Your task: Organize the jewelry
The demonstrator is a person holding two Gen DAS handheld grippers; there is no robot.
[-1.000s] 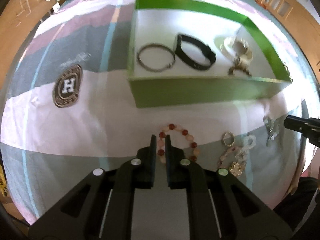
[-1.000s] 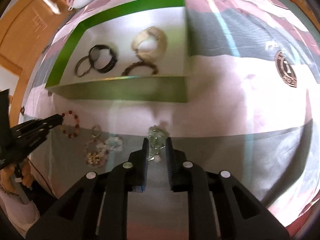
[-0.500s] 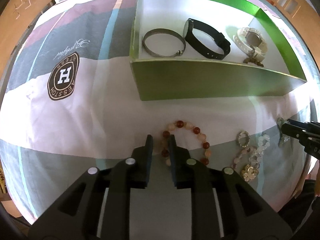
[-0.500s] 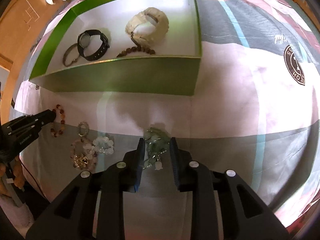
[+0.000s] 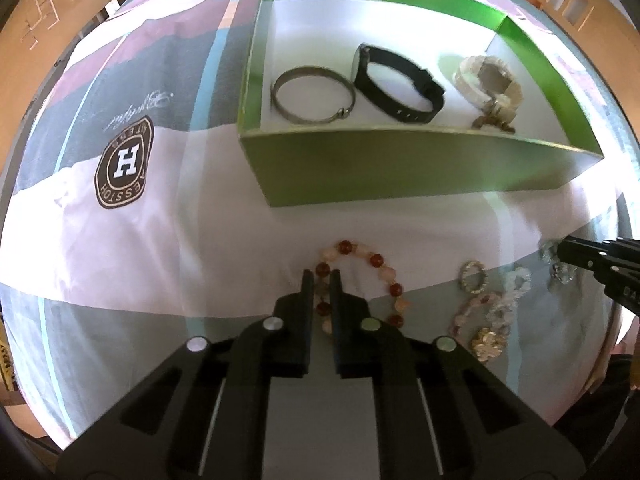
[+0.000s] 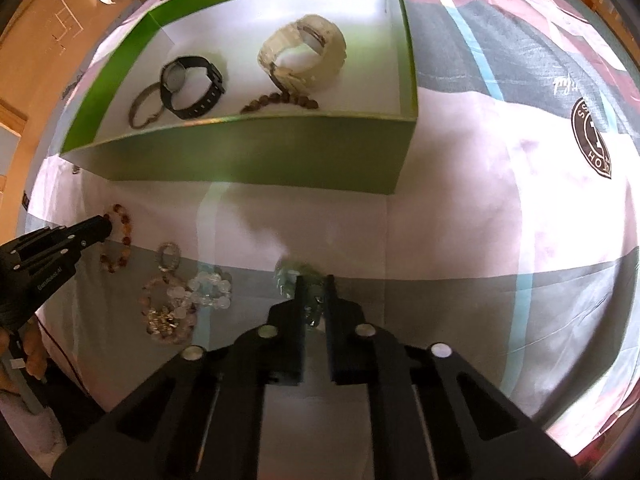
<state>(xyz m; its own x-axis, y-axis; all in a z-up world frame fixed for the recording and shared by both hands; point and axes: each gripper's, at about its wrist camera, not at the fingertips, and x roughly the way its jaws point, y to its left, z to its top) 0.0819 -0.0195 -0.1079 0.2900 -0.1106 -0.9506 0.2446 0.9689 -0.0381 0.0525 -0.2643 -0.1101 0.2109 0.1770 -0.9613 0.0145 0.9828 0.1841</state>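
Both sets of fingers are gripping jewelry: the left gripper is pinching the red beaded bracelet by its near left side, and the right gripper is clenching on a pale green bracelet lying between its tips. Ahead of both, the green box is waiting. Lifting straight up, clearing the near wall before carrying forward, looks wisest, as beads may slip.

Left claw pinches beaded bracelet (green box beyond).

One green box, two watches, six bracelets
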